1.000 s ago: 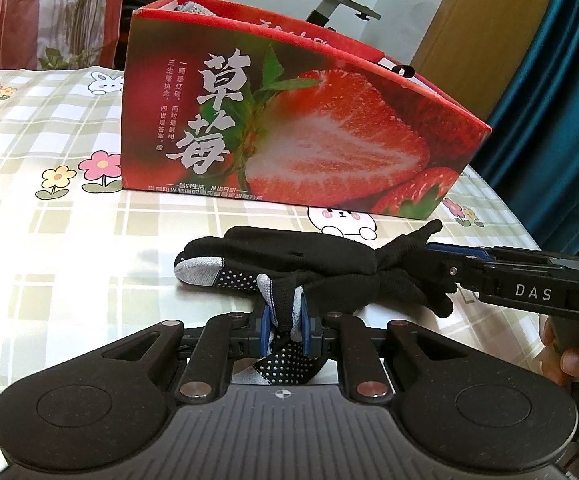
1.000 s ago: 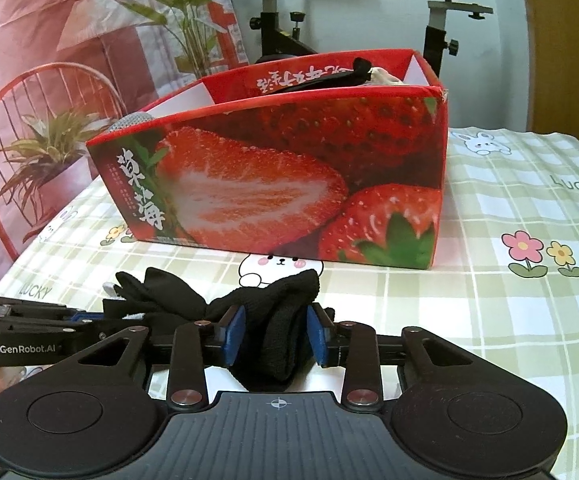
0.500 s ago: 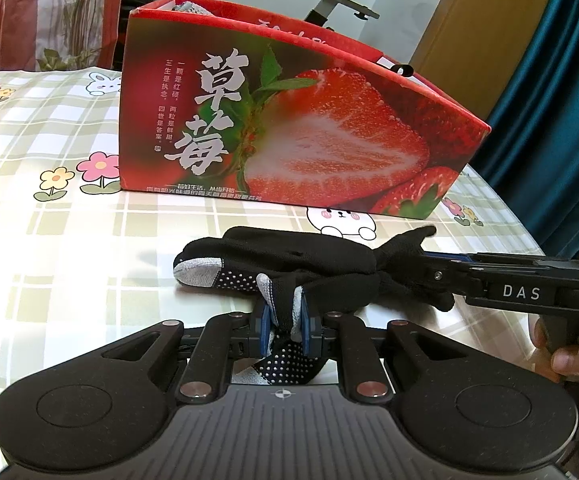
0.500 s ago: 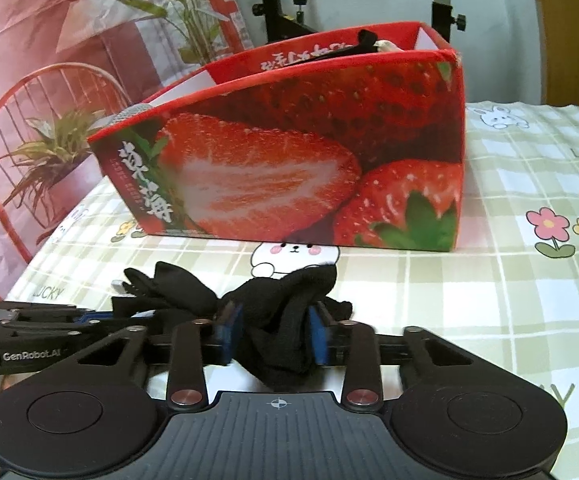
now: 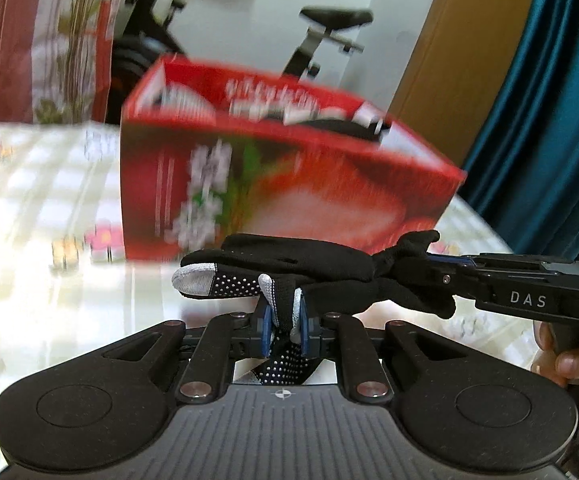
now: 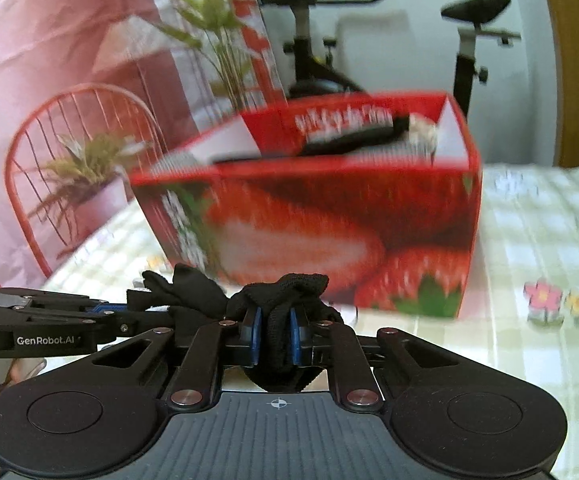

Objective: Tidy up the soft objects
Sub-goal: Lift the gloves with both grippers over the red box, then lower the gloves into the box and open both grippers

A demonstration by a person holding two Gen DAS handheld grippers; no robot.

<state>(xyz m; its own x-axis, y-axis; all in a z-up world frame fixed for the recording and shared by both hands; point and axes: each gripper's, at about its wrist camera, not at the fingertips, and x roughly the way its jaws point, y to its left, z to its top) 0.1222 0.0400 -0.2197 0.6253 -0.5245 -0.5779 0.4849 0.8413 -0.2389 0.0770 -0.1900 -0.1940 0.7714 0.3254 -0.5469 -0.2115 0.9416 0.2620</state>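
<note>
Both grippers pinch the black glove [image 5: 309, 264] at mid-frame: left gripper [image 5: 283, 326] fingers closed on its dotted end, right gripper [image 6: 275, 338] fingers closed on the cuff, probably to carry it stretched toward the strawberry box [image 5: 289, 184] behind.

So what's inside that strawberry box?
Over the strawberry box rim, something black lies across the inside, with something pale at its end. The picture is blurred and the walls hide everything lower down.

"DAS" on right claw [image 5: 429, 268]; "GenRobot.AI" on left claw [image 6: 141, 316] (box [image 6: 329, 220] print perhaps unreadable).
</note>
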